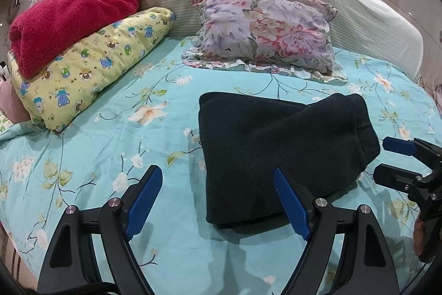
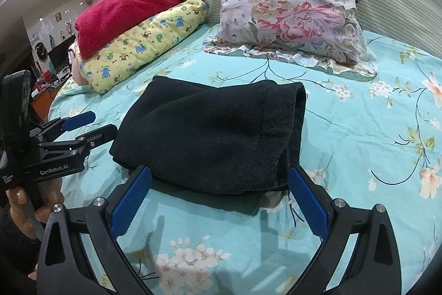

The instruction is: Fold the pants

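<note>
Evidently the pants (image 1: 279,154) are already a compact dark bundle, several layers thick, lying on the bed (image 1: 165,145) approx. mid-sheet, w/ a floral pillow (image 1: 265,29) beyond them by the striped headboard (image 1: 359,10) and a yellow quilt (image 1: 91,65) topped by a red blanket (image 1: 66,21) off to the left. Left hand-held gripper (image 1: 218,201): fingers wide apart, nothing between them, its right finger overlapping the bundle's near-left edge in view; contact can't be confirmed. Right hand-held gripper (image 2: 219,201): likewise spread and empty, straddling the near edge of the bundle w/o closing on it. A hand (image 2: 36,201) shows on the left unit's grip. Handling est.: fabric looks thick, fleecy, soft; light, limp, non-fragile, low slip against the textured pads. It will sag and unfold if lifted by one layer, so any further hold should pinch through all layers at the near folded edge, one unit per corner, and keep the lift low. Task reads as essentially complete; only squaring-up may remain. Containers: none in view.
</note>
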